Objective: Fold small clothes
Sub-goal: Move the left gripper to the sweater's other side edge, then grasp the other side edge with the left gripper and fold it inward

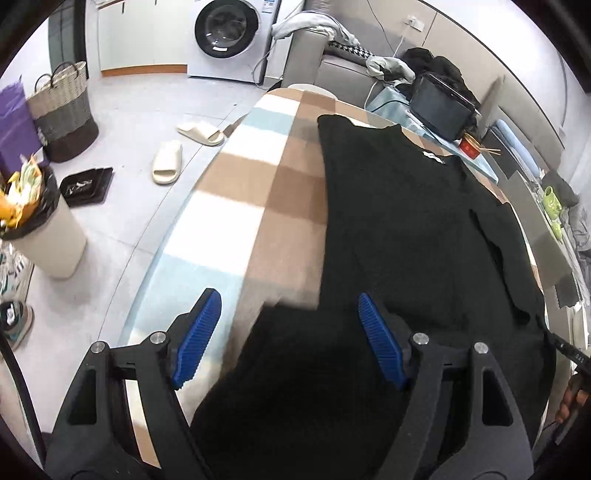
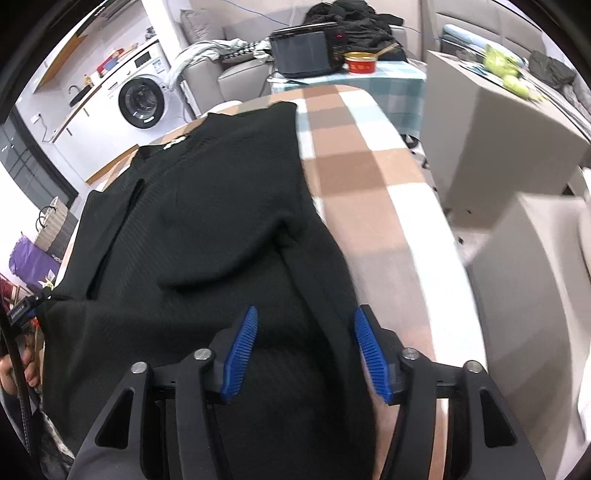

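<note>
A black ribbed sweater (image 1: 399, 236) lies spread lengthwise on a table covered with a brown, white and pale-blue checked blanket (image 1: 236, 206). Its collar with a small white label (image 1: 433, 156) points away from me. My left gripper (image 1: 290, 334) is open, its blue pads straddling the sweater's near left hem edge. In the right wrist view the sweater (image 2: 207, 221) fills the left and centre, on the blanket (image 2: 373, 184). My right gripper (image 2: 306, 347) is open over the near right hem, with a folded ridge of fabric between the pads.
On the floor to the left are two slippers (image 1: 168, 162), a woven basket (image 1: 64, 110), a lined bin (image 1: 44, 229) and a washing machine (image 1: 227, 35). A black appliance (image 2: 303, 51) and red bowl (image 2: 360, 62) stand beyond the table's far end. Grey boxes (image 2: 491, 140) stand right.
</note>
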`<state>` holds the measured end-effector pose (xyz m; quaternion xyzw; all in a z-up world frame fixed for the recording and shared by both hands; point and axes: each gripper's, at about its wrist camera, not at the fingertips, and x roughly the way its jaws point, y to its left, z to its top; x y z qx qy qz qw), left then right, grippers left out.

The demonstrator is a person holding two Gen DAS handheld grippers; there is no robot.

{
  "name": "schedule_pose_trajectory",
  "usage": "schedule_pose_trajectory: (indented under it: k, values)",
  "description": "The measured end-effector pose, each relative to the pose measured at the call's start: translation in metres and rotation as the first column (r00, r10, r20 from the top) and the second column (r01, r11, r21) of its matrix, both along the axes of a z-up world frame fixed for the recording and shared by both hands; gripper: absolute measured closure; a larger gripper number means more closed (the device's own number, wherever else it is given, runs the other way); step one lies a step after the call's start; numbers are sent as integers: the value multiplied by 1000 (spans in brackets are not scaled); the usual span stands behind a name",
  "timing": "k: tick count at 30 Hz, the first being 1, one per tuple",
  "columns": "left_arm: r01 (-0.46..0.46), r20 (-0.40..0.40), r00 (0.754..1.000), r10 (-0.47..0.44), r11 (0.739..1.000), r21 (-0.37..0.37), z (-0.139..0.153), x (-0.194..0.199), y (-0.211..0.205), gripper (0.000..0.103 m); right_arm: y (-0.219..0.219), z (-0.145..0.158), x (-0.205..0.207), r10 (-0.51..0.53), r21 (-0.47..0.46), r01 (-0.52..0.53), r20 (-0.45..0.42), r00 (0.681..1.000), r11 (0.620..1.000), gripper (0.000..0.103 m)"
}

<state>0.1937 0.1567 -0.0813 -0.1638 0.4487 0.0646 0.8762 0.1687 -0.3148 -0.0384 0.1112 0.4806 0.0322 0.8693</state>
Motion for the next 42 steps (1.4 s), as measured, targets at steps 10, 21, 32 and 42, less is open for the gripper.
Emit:
schedule_pose_trajectory:
  k: [10,21,32,42]
  values:
    - [46,77,996,-51,997,56,29,-81,-33,16,-14,-8,-62,36,82,-38,29,999,996,23]
    - [70,109,990,-84,989,128,34,-183,-48,1,-20,-14,-131,120,108,-130,97,988,986,14]
    - [38,31,999,-43,985,167,7,-217,-23,5,-10,-28,-154,261,150,-266,50,964,952,18]
    - [117,5,993,-120,977,178,-3,-199,-44,84,17,-32,-166,309,-44,-306,64,949,951,88]
